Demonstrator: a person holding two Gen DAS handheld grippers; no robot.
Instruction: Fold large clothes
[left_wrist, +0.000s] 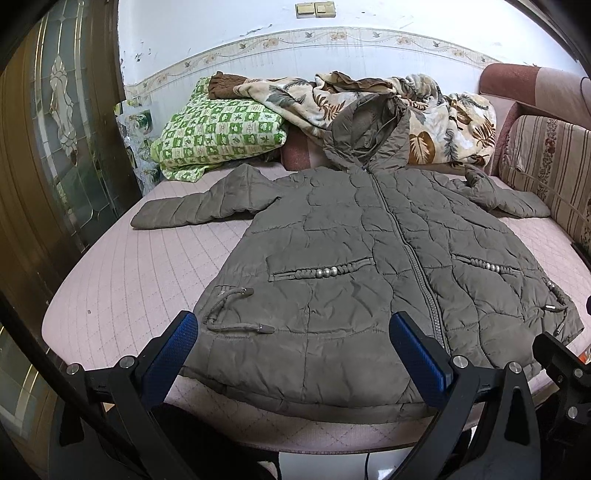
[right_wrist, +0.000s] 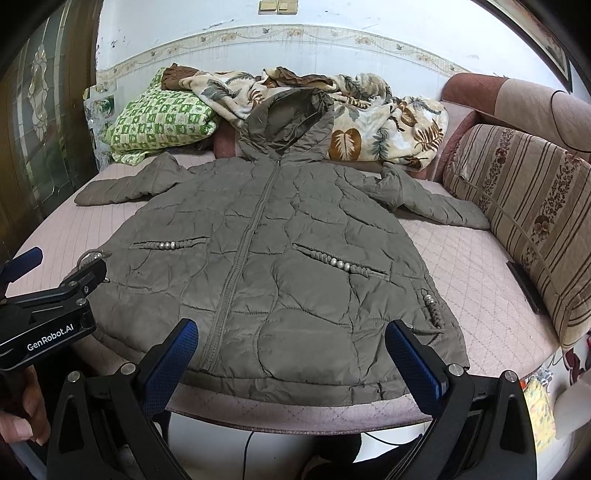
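The big grey puffy coat (left_wrist: 369, 258) lies flat and zipped up on the pink bed (left_wrist: 122, 280). Its hood points to 12 o'clock and its bottom edge sits at 6 o'clock, close to the bed's edge. One sleeve (left_wrist: 199, 206) sticks out to 9 o'clock and the other sleeve (right_wrist: 424, 199) to 3 o'clock.

The left gripper (left_wrist: 293, 354) is spread wide and holds nothing. The right gripper (right_wrist: 291, 358) is spread wide too, and empty. Both hang just above the bottom edge.

The coat is thick and slippery, I think. A small pinch may slide off, or grab only the top layer. Then the fold would come out crooked. The puffy cloth may spring back open. The cords (left_wrist: 229, 314) could get caught in a gripper. The hood rests on the leafy blanket (right_wrist: 369, 122), so it might drag that along.
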